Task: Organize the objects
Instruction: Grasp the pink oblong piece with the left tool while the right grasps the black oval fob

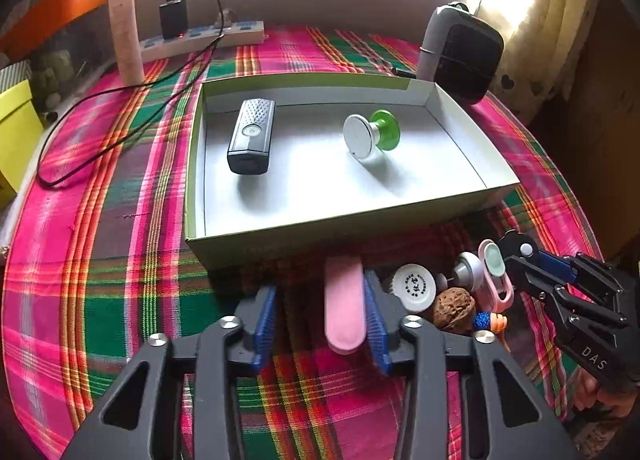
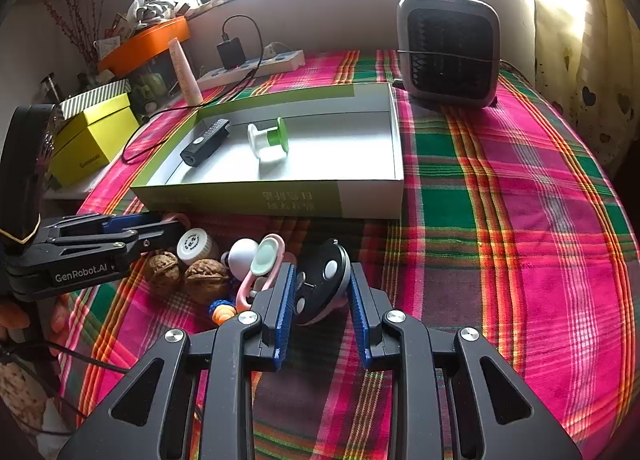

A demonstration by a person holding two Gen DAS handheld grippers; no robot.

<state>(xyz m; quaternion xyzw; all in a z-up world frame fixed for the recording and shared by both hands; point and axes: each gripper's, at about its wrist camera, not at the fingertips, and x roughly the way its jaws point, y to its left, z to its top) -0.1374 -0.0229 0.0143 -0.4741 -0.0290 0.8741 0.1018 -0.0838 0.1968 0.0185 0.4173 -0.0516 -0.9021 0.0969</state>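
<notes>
- Since the pink case (image 1: pixel 343 306) lies lengthwise between the left gripper (image 1: pixel 320 310) fingers, touching only the right-hand pad, the jaws stand apart around it and are not yet clamped.
- It looks like a light, smooth, rigid capsule; a squeeze across its narrow width near the middle should hold it, though its rounded sides could slip along the ribbed pads.
- The right gripper (image 2: pixel 322 308) brackets a black disc with white buttons (image 2: pixel 322 280) that stands on edge on the plaid cloth (image 2: pixel 520 220). The left pad seems to touch it and the right pad shows a gap, so the jaws are apart.
- The disc looks hard and light; gripping its flat faces is probably steadier than gripping its curved rim.
- The open box (image 1: pixel 400 216), just beyond both grippers, already holds a black remote (image 1: pixel 251 136) and a green-and-white spool (image 1: pixel 370 136).
- Walnuts (image 2: pixel 206 280), a white cap (image 2: pixel 196 246) and a pink clip (image 2: pixel 260 272) lie crowded together between the grippers.
</notes>
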